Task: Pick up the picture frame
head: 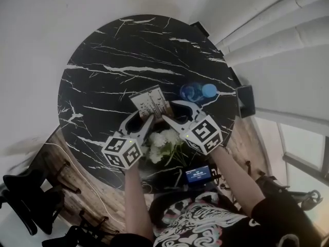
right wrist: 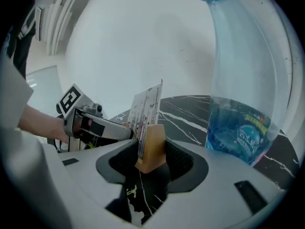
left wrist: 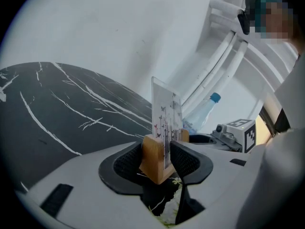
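left tool (head: 140,119) | right tool (head: 171,112) | both angled down, clamping picture frame (head: 150,101)

Over the table (head: 103,60), the frame (head: 150,101) sits between the left gripper (head: 145,119) at its 7 o'clock and the right gripper (head: 172,116) at 5. The bottle (head: 198,91) lies at its 3 o'clock, the flowers (head: 163,140) at 6.

Head view: high above the picture frame (head: 150,102), looking steeply down.
Left gripper view: hard against one end of it, facing across.
Right gripper view: hard against the opposite end, facing back.
Shared: the frame, in all three.
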Demonstrator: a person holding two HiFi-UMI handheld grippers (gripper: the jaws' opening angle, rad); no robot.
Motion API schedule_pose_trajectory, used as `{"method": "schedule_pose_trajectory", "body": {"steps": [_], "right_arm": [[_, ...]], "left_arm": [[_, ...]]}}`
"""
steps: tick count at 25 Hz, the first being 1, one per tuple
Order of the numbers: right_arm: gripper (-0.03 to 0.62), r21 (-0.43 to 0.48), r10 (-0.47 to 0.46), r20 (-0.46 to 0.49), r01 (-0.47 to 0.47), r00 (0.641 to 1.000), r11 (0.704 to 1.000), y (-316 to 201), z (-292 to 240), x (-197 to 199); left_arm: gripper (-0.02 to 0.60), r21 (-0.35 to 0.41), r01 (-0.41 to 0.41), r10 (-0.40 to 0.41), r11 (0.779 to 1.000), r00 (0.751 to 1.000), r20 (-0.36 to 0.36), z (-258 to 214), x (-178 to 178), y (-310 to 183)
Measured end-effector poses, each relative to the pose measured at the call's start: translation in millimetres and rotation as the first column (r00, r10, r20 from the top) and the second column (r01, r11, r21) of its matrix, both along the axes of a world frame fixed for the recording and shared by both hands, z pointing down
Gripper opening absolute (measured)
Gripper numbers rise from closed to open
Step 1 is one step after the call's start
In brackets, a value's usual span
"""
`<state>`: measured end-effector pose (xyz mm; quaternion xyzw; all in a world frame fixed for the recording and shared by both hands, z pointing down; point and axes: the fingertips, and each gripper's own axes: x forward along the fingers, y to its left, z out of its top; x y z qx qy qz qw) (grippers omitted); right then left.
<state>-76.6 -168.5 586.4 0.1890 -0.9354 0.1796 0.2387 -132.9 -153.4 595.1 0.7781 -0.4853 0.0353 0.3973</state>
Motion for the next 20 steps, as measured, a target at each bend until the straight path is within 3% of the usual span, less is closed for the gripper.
{"method": "schedule_pose_trajectory", "body": {"steps": [9, 20], "right_arm": [[0.167, 0.025, 0.02, 0.021, -0.021, 1.0, 0.999, 6, -21, 4], [0.167, 0.028, 0.049, 0.032, -0.05, 0.998, 0.998, 23, -47, 18]], "left_arm": [[0.199, 0.02, -0.01, 0.01, 1.0, 1.0, -0.006, -20, 4, 5], [0.198, -0.003, -0.034, 0.033, 0.999, 0.996, -0.086, -41, 16, 21]]}}
